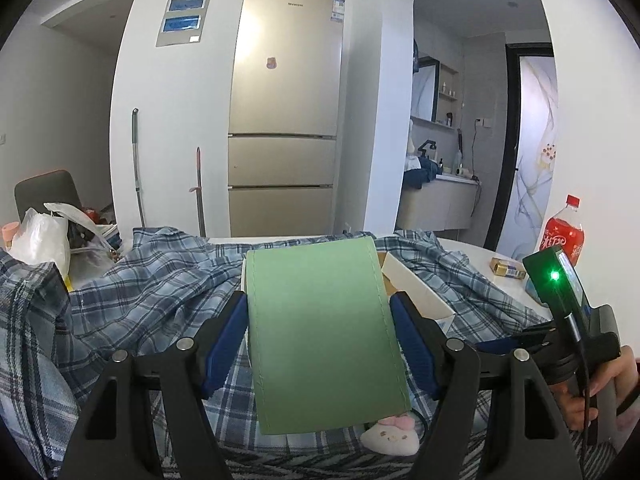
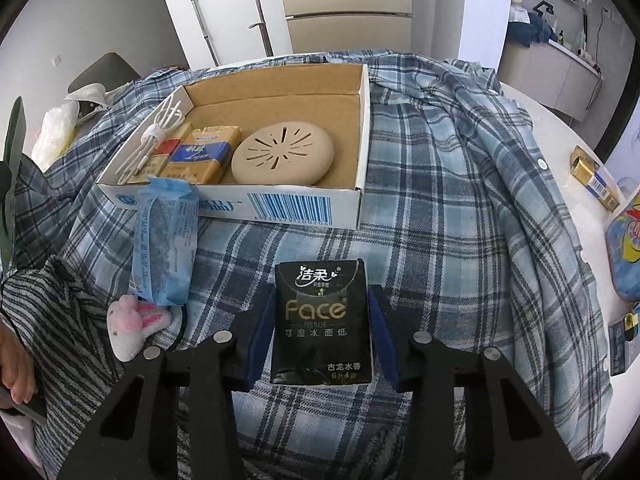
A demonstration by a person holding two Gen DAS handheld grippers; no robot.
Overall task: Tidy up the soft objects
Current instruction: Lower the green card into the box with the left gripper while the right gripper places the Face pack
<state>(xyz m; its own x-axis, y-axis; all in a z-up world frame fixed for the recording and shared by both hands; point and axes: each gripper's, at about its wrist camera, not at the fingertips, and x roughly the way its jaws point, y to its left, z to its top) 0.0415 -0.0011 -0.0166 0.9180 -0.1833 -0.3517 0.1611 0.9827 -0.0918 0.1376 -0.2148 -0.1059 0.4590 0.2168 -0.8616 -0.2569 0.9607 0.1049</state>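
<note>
A green pouch (image 1: 326,332) is pinched between the blue pads of the left gripper (image 1: 320,312) and is held up above a blue plaid shirt (image 1: 160,280) that is spread over the table. A small white and pink plush toy (image 1: 390,436) is seen just under the lower edge of the pouch, lying on the shirt. Behind the pouch, a corner of a cardboard box (image 1: 416,284) is visible.

A black tissue pack (image 2: 322,322) is clamped between the fingers of the right gripper (image 2: 322,312), low over the plaid shirt (image 2: 460,200). Beyond it the open cardboard box (image 2: 360,160) rests on the shirt; a round beige vented disc (image 2: 282,152), several small packets (image 2: 204,152) and a coiled white cable (image 2: 160,132) are held inside it. A blue wrapped packet (image 2: 166,240) is leaned against the front wall of the box, and the plush toy (image 2: 134,322) lies just below that packet. A striped grey cloth (image 2: 60,320) is bunched at the left.

On the bare table at the far right, a red soda bottle (image 1: 564,236) is stood and a small gold packet (image 1: 506,268) is lying nearby.
</note>
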